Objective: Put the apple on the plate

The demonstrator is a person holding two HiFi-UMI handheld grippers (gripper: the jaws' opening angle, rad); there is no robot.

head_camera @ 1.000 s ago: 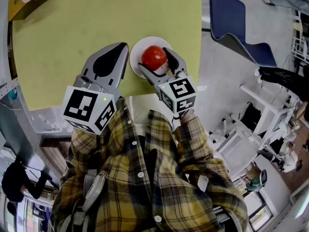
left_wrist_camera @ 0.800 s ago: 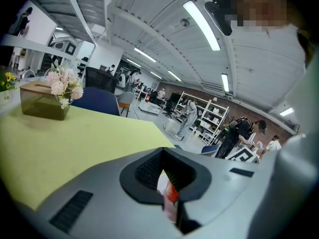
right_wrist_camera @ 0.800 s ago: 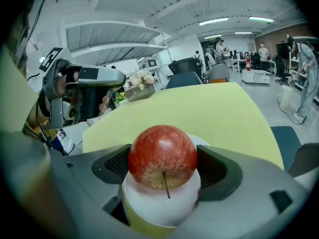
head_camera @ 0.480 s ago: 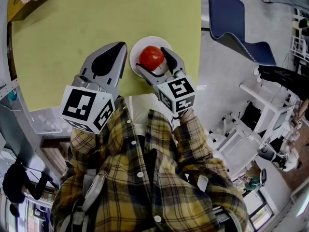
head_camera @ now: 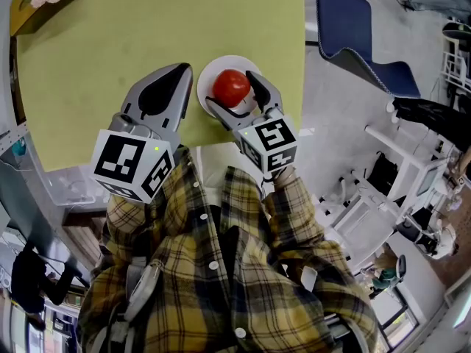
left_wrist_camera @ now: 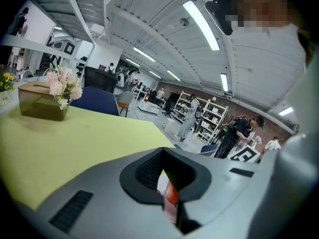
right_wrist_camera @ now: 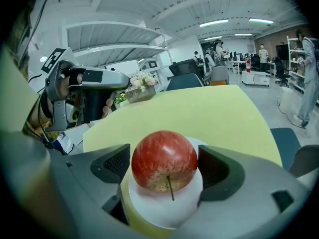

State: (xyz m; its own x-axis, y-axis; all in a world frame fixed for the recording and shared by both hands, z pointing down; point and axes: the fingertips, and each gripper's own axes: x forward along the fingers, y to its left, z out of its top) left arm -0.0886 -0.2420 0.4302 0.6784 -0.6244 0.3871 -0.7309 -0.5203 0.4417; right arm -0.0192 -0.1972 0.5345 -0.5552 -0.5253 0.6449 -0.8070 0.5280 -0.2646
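No legible text or numbers; the left claw (head_camera: 180, 72) and right claw (head_camera: 232, 88) carry only square markers.

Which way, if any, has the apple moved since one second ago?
No. In the head view the apple still sits on the same part of the white plate, equally near the table's right edge.

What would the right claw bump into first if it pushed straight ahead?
The apple, which sits on the plate between the right claw's open jaws. Beyond it there seems to be only bare table.
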